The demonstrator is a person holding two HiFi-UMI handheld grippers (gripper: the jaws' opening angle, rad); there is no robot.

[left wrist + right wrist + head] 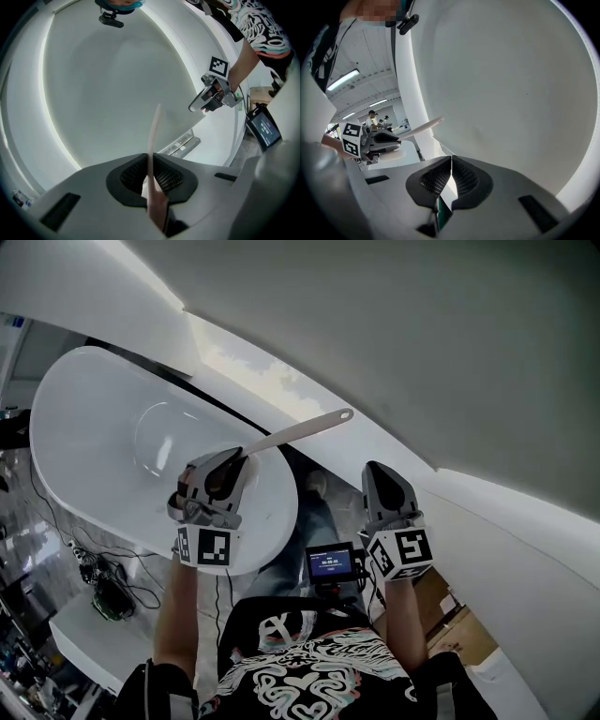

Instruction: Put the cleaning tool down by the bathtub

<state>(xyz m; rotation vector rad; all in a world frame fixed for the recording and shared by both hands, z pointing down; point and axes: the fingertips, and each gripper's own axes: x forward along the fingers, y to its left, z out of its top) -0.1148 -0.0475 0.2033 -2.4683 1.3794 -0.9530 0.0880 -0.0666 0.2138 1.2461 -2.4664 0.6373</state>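
Observation:
The cleaning tool [300,430] is a long, thin, pale handle with a rounded end. My left gripper [228,463] is shut on its near end, and the handle slants up and to the right, out past the rim of the white bathtub [84,357]. In the left gripper view the handle [153,136] runs straight out from between the pads of the left gripper [150,161]. My right gripper [377,472] hangs to the right of the tub, apart from the tool. Its jaws [451,161] are shut with nothing between them. From there I see the tool [424,126] and the left gripper [382,138].
A small lit screen [330,562] hangs at the person's chest between the two arms. Cables [112,587] lie on the floor left of the tub. Cardboard boxes [441,615] stand at lower right. A white wall rises behind the tub.

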